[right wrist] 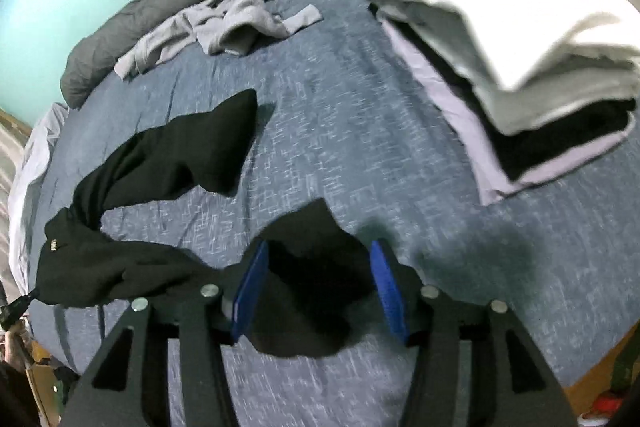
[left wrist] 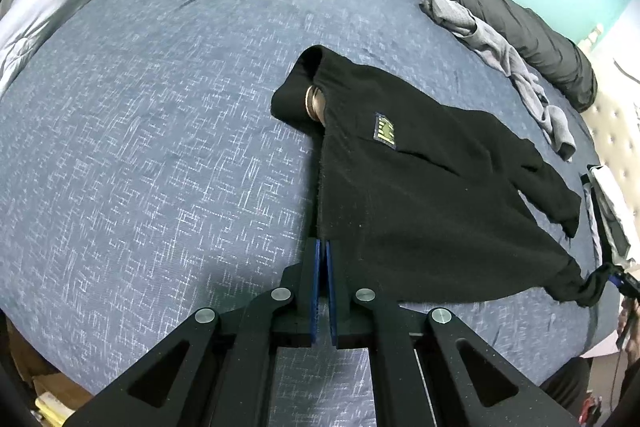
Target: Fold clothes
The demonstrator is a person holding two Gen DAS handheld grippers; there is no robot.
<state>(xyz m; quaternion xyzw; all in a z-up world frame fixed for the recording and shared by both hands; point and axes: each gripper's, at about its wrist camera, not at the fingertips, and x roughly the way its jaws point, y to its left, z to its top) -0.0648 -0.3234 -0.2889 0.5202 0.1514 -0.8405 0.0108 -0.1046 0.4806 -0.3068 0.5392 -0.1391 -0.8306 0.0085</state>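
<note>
- While I hold the near-left corner of the black garment point(left wrist: 420, 187) in my left gripper point(left wrist: 323, 251), its blue pads are pressed together on the hem.
- From that pinch the cloth's long axis runs rightward along the bed's point(left wrist: 140, 147) near edge, sleeves trailing toward the far side.
- At the right end, my right gripper point(right wrist: 320, 267) stands spread, the cloth slack between its pads, unpinched, so the left is the only hold.

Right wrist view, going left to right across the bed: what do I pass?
Black fleece garment → crumpled grey garment → right gripper, fingers apart around a black fold → stack of folded white, black and lilac clothes.
</note>
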